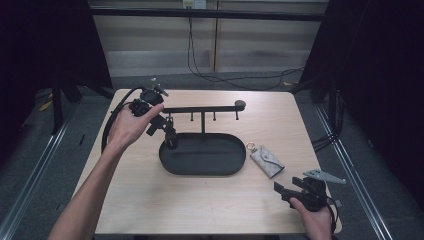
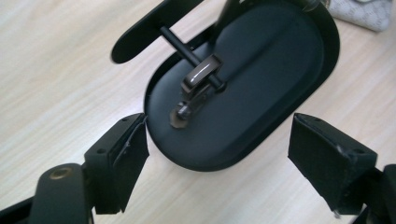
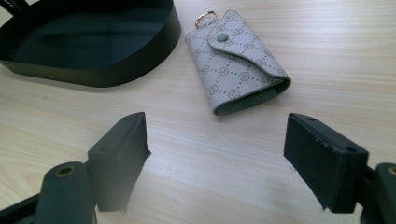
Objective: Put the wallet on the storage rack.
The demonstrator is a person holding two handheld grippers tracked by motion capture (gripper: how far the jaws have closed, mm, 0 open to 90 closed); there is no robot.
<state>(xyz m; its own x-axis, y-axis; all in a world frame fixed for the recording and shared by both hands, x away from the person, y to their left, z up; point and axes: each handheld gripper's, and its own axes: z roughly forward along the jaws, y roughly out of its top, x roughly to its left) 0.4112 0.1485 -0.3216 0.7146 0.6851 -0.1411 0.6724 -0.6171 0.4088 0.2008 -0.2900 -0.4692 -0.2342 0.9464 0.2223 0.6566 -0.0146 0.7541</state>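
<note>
my open jaws up close, the hung key past the left pair, the key pouch past the right pair

my left gripper (image 2: 219,154) stands with its jaws wide apart and nothing between them; just ahead a small dark key (image 2: 198,86) hangs from a peg of the rack (image 1: 202,109) over the left end of the black tray (image 1: 202,167). further right, my right gripper (image 3: 217,161) is open too, empty, low over the table (image 1: 150,200). the grey key pouch (image 3: 236,63) lies flat straight ahead of those jaws, its long axis running slantwise away from them, ring end far, right beside the tray. i judge the right hand much the nearer to it.
</note>
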